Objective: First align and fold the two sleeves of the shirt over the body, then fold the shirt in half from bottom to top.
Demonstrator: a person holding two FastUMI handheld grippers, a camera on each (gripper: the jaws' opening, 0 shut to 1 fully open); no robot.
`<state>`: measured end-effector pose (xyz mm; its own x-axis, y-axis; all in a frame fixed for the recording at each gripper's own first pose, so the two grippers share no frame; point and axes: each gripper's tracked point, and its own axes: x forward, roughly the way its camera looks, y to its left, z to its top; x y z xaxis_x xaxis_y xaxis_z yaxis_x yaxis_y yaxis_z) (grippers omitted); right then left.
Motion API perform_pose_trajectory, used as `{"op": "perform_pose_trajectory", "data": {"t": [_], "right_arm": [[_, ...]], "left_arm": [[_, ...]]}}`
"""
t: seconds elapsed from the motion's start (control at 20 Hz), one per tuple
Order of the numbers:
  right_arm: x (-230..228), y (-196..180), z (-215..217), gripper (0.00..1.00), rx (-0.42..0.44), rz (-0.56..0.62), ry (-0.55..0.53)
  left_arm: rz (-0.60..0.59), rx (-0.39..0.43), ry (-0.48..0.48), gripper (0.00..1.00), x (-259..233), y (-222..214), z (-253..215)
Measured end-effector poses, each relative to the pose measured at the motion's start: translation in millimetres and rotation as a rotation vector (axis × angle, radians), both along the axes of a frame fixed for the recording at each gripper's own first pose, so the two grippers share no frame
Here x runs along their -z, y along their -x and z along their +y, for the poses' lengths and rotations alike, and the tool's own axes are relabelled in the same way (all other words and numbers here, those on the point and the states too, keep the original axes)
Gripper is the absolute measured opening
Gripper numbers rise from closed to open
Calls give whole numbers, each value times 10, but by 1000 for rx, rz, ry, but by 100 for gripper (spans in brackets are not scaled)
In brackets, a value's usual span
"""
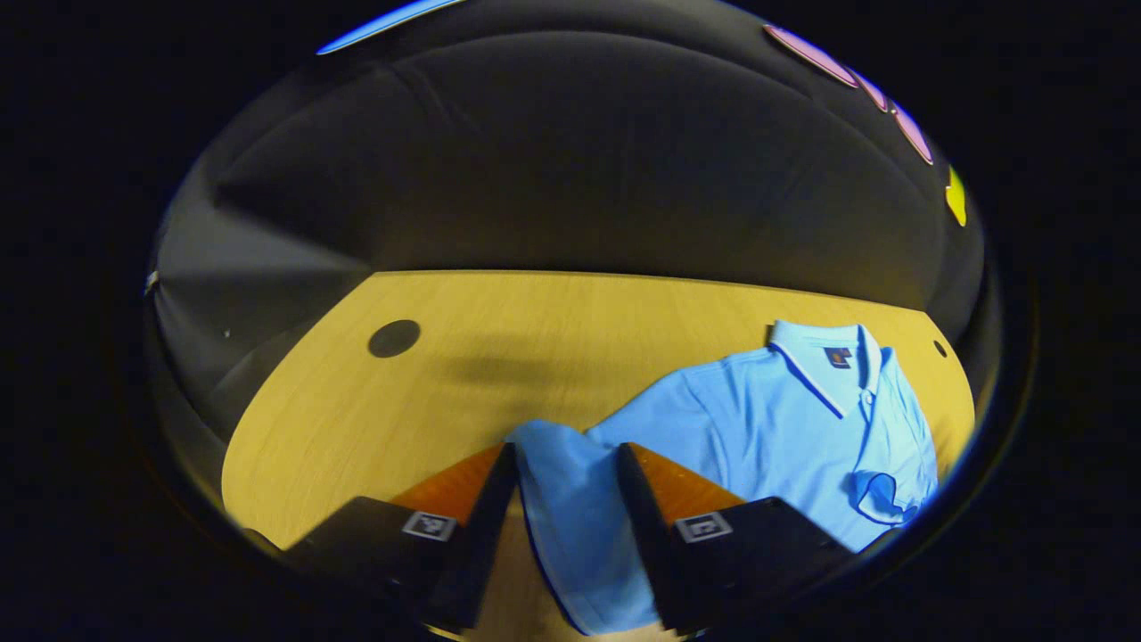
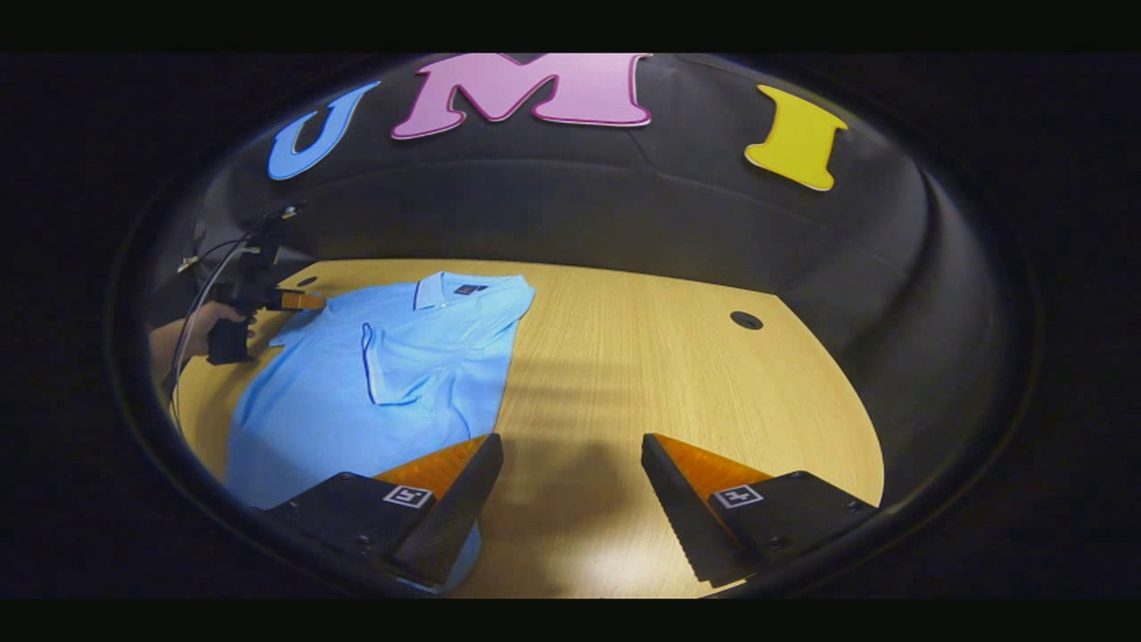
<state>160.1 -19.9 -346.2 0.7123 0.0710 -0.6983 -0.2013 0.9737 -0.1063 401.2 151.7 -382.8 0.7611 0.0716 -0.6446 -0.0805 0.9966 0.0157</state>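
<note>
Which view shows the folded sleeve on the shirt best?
The right gripper view: the folded sleeve lies flat on the shirt, seen whole. In the left gripper view it sits small at the edge, partly cut off.

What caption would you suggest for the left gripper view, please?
Left gripper straddling a sleeve of the light blue polo shirt on the wooden table.

Right gripper (image 2: 570, 499) is hanging with jaws wide over bare table (image 2: 677, 383); open wood is stretching ahead and rightward (one small round hole (image 2: 746, 320) far off). Shirt (image 2: 392, 374) is lying leftward, the left gripper (image 2: 307, 301) crowding its far edge.
</note>
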Motion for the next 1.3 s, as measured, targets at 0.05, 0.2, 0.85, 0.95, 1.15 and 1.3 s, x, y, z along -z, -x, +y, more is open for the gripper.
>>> {"op": "perform_pose_trajectory", "data": {"t": [0.05, 0.2, 0.85, 0.95, 1.15, 1.3], "right_arm": [[23, 15, 13, 98, -6, 7, -5], [15, 21, 36, 98, 0, 7, -33], [-107, -6, -168, 98, 62, -23, -66], [-148, 18, -161, 98, 51, -26, -73], [-280, 127, -164, 98, 48, -36, -86], [-359, 205, -182, 98, 47, -47, -79]], "left_arm": [[-6, -1, 9, 64, 9, -11, -38], [-36, -26, 55, 18, -21, -59, -92], [-133, 125, -22, 6, -956, -139, -1053], [-133, 158, -3, 6, -1072, -76, -1392], [-134, 225, 66, 6, -1181, 84, -2093], [-109, 273, 150, 6, -1150, 246, -2608]]}}
